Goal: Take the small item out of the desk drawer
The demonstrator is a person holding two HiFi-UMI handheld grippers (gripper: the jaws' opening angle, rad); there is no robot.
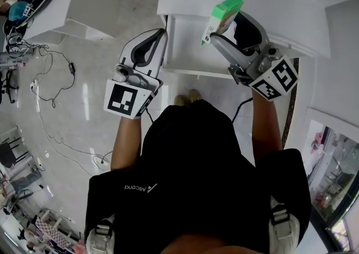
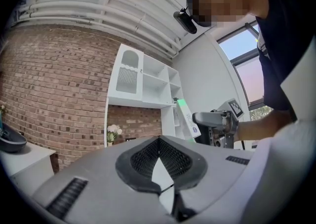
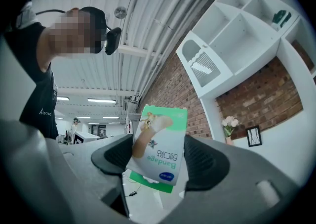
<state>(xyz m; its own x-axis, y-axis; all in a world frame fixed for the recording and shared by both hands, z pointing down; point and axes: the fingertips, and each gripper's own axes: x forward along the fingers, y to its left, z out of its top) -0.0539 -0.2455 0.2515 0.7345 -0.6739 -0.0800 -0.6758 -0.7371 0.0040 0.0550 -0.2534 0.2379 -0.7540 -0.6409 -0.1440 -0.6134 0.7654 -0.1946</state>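
We are standing at a white table (image 1: 263,0) whose drawer (image 1: 188,54) is hanging open in front of us, with loose cables (image 1: 56,87) trailing over the pale floor (image 1: 95,107) to our left. Beyond the grippers, a brick wall (image 2: 54,94) is backing a white shelf unit (image 2: 148,82), and a small vase of flowers (image 2: 113,131) is standing below it.

The left gripper (image 1: 164,33) is hanging beside the drawer's left edge, its pads pressed together on nothing.

The right gripper (image 1: 227,28) is pinching the bandage box (image 1: 223,14) by its two broad faces, the pads squeezing it from either side. The box is tilting between them and sticking out past the fingertips. In the head view it is showing clear of the drawer, over the table's front edge.

It is a slim carton, white with a green end and green back, and is showing a cartoon bandage and the word "Bandage".
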